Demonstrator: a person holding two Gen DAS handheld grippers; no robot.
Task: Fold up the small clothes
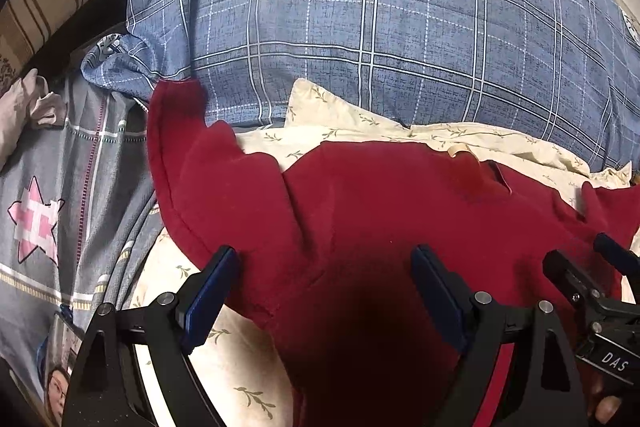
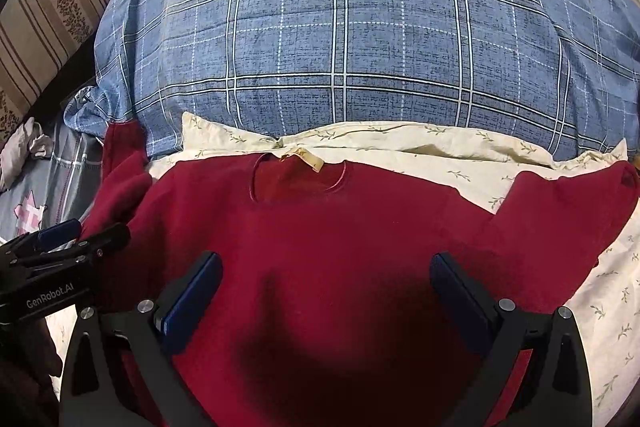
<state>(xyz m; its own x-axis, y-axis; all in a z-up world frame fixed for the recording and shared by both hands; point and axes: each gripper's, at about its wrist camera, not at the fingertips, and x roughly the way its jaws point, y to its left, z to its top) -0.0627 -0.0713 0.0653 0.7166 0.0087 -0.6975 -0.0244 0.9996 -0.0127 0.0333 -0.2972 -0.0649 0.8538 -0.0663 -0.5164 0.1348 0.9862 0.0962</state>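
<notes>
A dark red long-sleeved top (image 2: 320,227) lies spread flat on a cream leaf-print sheet (image 2: 600,287), neck opening (image 2: 298,173) away from me and both sleeves out to the sides. My right gripper (image 2: 326,263) hovers open over the top's chest with nothing between its fingers. My left gripper (image 1: 324,255) stands open over the top's (image 1: 360,207) left half, near the left sleeve (image 1: 176,147). In the right wrist view the left gripper (image 2: 68,239) shows at the left edge; in the left wrist view the right gripper (image 1: 592,267) shows at the right edge.
A big blue plaid quilt (image 2: 360,47) with a round badge is piled just behind the top. A grey star-print sheet (image 1: 60,207) and a crumpled pale cloth (image 1: 36,103) lie to the left. A striped, flower-patterned headboard or cushion (image 2: 44,19) stands at the far left.
</notes>
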